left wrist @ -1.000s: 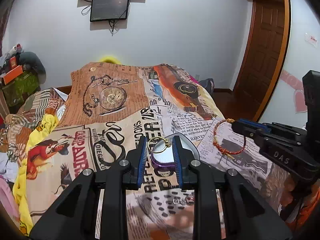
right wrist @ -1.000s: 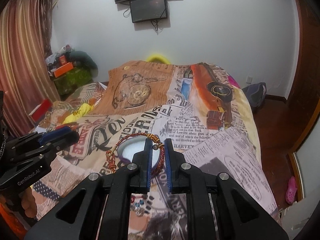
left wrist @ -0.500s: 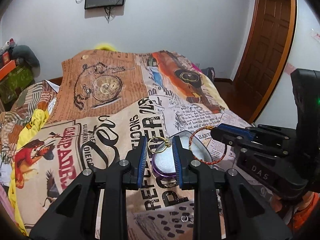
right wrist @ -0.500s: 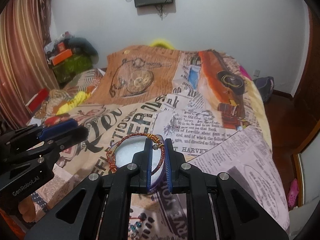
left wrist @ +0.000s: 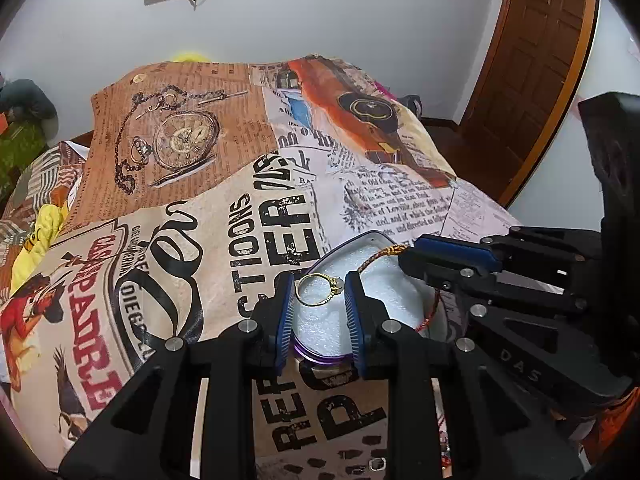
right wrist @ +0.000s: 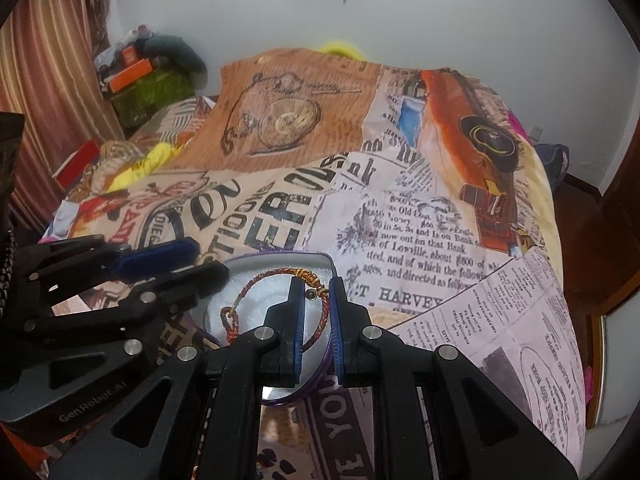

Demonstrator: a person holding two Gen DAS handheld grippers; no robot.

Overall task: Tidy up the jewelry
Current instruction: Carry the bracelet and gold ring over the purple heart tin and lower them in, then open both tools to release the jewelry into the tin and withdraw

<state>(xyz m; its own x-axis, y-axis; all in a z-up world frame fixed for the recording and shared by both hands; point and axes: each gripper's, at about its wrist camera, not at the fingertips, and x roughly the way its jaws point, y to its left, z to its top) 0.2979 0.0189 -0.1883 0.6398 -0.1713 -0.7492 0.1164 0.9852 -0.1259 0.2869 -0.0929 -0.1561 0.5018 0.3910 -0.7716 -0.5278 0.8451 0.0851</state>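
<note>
Ring (left wrist: 320,289) and bracelet (right wrist: 276,308) (each clamped in its claw) should be lowered onto the box's foam (left wrist: 376,280) before release.

Both grippers tilt downward, side by side.
The black left gripper (left wrist: 320,294) has blue-padded jaws narrowly parted; the black right gripper (right wrist: 319,300) has jaws nearly closed.

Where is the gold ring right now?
In the left wrist view the gold ring is held between the left tool's blue pads, above the white foam of the open box.
</note>
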